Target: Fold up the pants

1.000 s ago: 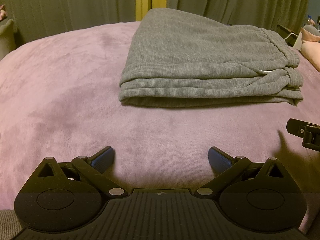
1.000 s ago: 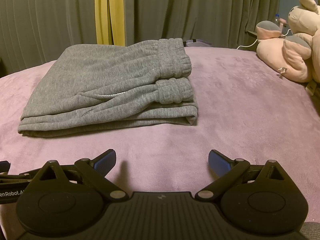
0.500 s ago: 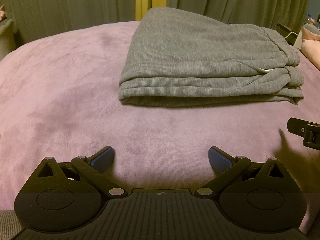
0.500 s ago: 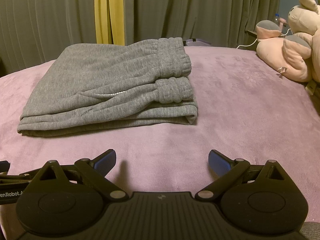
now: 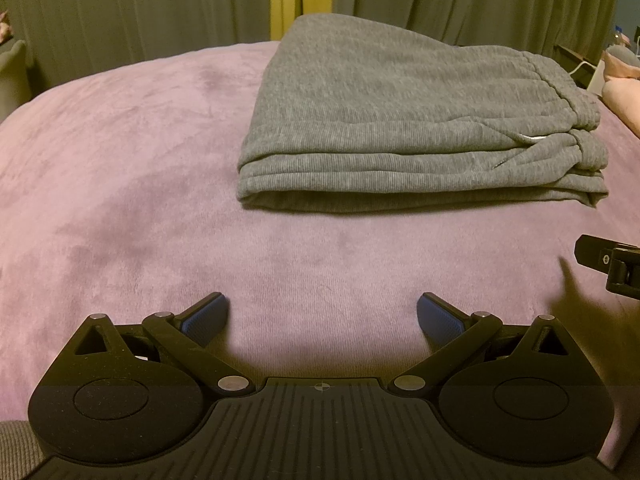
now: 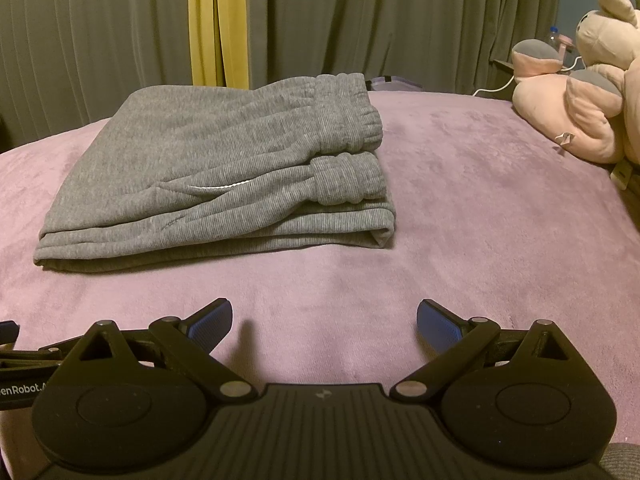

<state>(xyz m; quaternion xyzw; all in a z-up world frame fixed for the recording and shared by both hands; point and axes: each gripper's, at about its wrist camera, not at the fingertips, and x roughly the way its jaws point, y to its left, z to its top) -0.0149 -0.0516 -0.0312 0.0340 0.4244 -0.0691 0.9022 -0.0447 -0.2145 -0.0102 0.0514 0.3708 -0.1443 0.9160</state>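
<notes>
Grey sweatpants (image 5: 408,120) lie folded in a flat stack on the purple bed cover (image 5: 120,160), waistband and cuffs at the right end. They also show in the right wrist view (image 6: 224,168). My left gripper (image 5: 322,312) is open and empty, low over the cover, well short of the stack's near edge. My right gripper (image 6: 324,318) is open and empty, also short of the pants. Part of the right gripper (image 5: 612,264) shows at the right edge of the left wrist view.
Pink and grey plush toys (image 6: 580,104) lie at the right side of the bed. Dark green curtains (image 6: 360,20) with a yellow strip (image 6: 212,20) hang behind. A white cable (image 6: 496,86) and a bottle (image 6: 554,38) sit beyond the bed's far edge.
Almost nothing. Both grippers stay open and still; the view shifts only very slightly.
</notes>
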